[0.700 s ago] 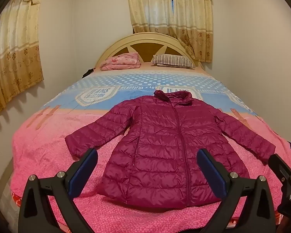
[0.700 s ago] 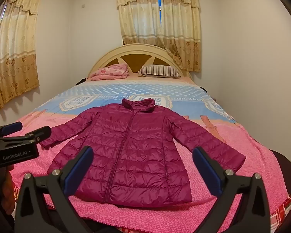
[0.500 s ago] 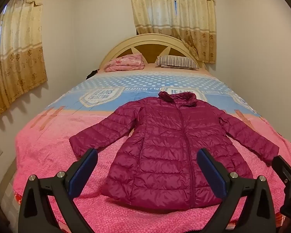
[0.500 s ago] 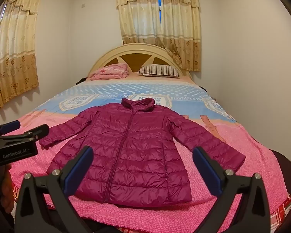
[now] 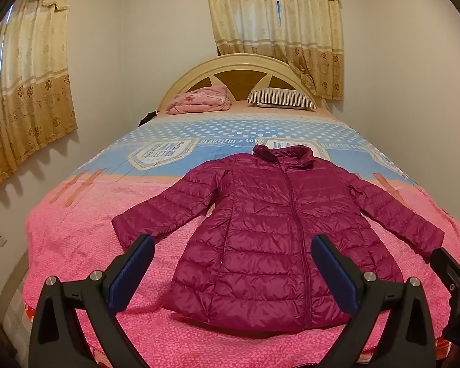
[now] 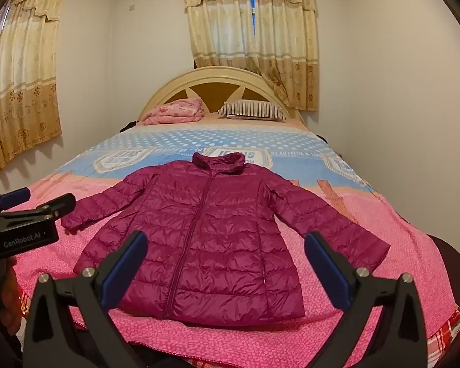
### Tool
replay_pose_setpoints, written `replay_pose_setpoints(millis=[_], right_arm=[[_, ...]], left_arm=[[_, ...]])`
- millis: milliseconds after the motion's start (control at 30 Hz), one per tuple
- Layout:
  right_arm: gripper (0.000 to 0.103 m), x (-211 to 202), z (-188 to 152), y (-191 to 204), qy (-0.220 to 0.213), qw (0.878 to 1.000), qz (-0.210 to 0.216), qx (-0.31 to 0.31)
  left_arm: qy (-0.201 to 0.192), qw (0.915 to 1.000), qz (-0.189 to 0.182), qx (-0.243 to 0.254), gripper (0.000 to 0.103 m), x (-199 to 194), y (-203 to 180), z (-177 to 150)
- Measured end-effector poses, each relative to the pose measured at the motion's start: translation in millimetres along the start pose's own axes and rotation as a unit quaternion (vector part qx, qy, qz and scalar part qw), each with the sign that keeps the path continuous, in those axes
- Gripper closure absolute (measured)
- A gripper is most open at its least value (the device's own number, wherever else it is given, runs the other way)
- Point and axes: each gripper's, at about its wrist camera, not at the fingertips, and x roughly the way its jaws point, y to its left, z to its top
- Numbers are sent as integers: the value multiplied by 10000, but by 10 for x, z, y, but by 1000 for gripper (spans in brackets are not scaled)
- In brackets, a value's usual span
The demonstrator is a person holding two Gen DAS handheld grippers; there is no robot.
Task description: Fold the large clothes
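Note:
A magenta quilted puffer jacket point(image 5: 270, 233) point(image 6: 208, 239) lies flat and zipped on the pink end of the bed, collar toward the headboard, both sleeves spread outward. My left gripper point(image 5: 231, 248) hovers open near the foot of the bed, short of the jacket's hem, nothing between its blue pads. My right gripper point(image 6: 225, 245) hangs open in the same way, to the right of the left one. The left gripper's body point(image 6: 21, 230) shows at the left edge of the right wrist view; part of the right gripper point(image 5: 457, 279) shows at the right edge of the left wrist view.
The bed point(image 5: 76, 245) has a pink and blue cover. A folded pink blanket point(image 5: 199, 99) and a striped pillow point(image 5: 280, 98) lie by the headboard point(image 5: 239, 67). Walls stand close on both sides, with curtains point(image 5: 24, 92) on the left and behind.
In the left wrist view the whole scene has slid slightly to the right and down, as the left gripper turned a little. The right wrist view is nearly unchanged. Both grippers stay open.

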Motion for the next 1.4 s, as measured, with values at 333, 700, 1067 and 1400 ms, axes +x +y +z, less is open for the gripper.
replay_pose_setpoints(millis=[333, 700, 1067, 1400], right_arm=[[0, 39, -54, -10, 16, 10000, -1, 3], [0, 38, -49, -5, 24, 10000, 1, -6], [0, 44, -68, 0, 36, 10000, 9, -10], [0, 49, -66, -2, 45, 10000, 13, -3]], left_arm=[[-5, 10000, 26, -12, 1, 23, -22, -8], [-4, 10000, 15, -5, 1, 25, -46, -14], [-18, 10000, 26, -10, 1, 33, -49, -17], [-19, 10000, -3, -28, 1, 43, -37, -13]])
